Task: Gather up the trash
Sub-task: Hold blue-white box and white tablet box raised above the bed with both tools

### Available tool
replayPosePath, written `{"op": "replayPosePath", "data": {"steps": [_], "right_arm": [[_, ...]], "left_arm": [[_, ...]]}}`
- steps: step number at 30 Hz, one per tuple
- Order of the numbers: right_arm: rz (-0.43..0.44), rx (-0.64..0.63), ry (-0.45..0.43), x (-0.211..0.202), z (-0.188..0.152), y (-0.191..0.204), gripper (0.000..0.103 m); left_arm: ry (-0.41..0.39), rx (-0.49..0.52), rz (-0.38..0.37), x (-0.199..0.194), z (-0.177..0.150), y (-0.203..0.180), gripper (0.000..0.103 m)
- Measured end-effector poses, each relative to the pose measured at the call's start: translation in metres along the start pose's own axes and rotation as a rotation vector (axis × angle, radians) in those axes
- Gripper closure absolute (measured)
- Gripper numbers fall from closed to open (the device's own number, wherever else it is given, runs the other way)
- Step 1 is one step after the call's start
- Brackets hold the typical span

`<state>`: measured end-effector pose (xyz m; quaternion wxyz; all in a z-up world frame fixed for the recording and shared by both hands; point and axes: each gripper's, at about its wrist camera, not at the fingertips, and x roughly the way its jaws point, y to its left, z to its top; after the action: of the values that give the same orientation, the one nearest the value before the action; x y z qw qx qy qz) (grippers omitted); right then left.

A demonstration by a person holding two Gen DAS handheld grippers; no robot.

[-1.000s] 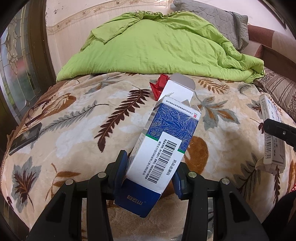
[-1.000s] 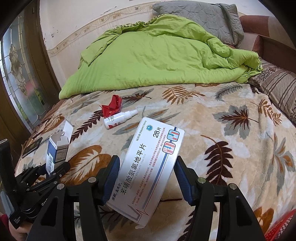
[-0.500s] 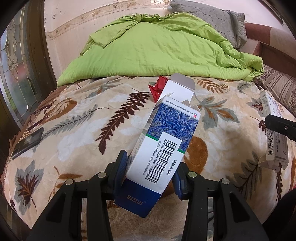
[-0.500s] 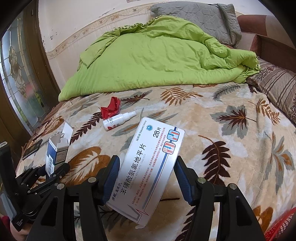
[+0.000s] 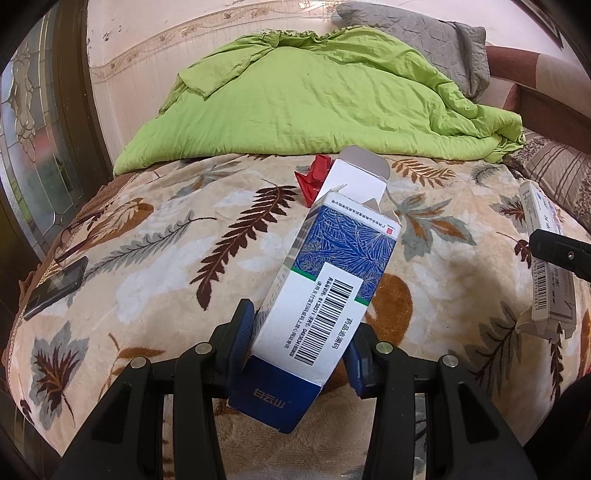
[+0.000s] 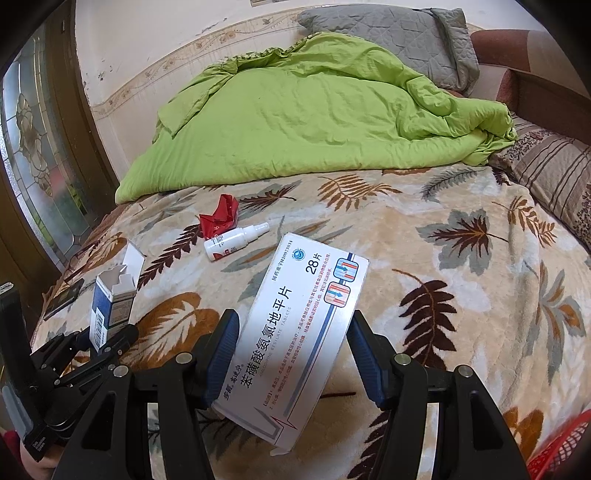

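My left gripper (image 5: 301,341) is shut on a blue and white medicine box (image 5: 328,284) with its top flap open, held above the leaf-patterned blanket. My right gripper (image 6: 291,347) is shut on a long white tablet box (image 6: 295,332). Each view shows the other's load: the white box at the right edge of the left wrist view (image 5: 550,266), the blue box at the left of the right wrist view (image 6: 112,302). A red crumpled wrapper (image 6: 219,218) and a small white spray bottle (image 6: 234,242) lie on the blanket beyond; the left wrist view shows only the wrapper (image 5: 314,177).
A green quilt (image 6: 314,107) and a grey pillow (image 6: 399,33) fill the far side of the bed. A dark phone (image 5: 55,288) lies at the bed's left edge beside a glazed wooden door (image 5: 33,155). A red mesh basket rim (image 6: 557,454) shows at the lower right.
Both grippers have drawn back and risen a little with their boxes still held. The bed items lie as before.
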<state>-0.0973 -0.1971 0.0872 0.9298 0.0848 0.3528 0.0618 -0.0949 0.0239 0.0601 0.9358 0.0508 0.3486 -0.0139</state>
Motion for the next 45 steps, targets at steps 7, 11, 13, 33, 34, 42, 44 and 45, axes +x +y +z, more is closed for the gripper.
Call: {"op": "replayPosePath", "data": {"steps": [7, 11, 13, 33, 34, 42, 44, 45], "right_arm": [[0.009, 0.011, 0.002, -0.006, -0.002, -0.001, 0.039], [0.009, 0.009, 0.003, -0.006, -0.004, 0.001, 0.039], [0.01, 0.016, 0.005, -0.007, -0.004, 0.002, 0.039], [0.044, 0.109, 0.019, -0.032, -0.018, -0.016, 0.039], [0.048, 0.124, 0.019, -0.036, -0.019, -0.019, 0.039], [0.034, 0.234, 0.007, -0.068, -0.036, -0.058, 0.039], [0.046, 0.28, 0.011, -0.069, -0.039, -0.069, 0.039], [0.049, 0.293, 0.013, -0.068, -0.039, -0.071, 0.039]], "left_arm": [[-0.001, 0.001, 0.001, -0.001, 0.001, -0.002, 0.06], [-0.002, 0.003, -0.001, -0.001, 0.003, -0.003, 0.06], [-0.004, 0.006, -0.008, -0.001, 0.003, -0.005, 0.06], [-0.033, 0.096, -0.063, -0.013, -0.005, -0.024, 0.06], [-0.037, 0.108, -0.069, -0.015, -0.006, -0.026, 0.06], [-0.028, 0.154, -0.107, -0.017, -0.009, -0.046, 0.06], [-0.029, 0.164, -0.104, -0.017, -0.01, -0.049, 0.06], [-0.028, 0.168, -0.102, -0.017, -0.011, -0.05, 0.06]]}}
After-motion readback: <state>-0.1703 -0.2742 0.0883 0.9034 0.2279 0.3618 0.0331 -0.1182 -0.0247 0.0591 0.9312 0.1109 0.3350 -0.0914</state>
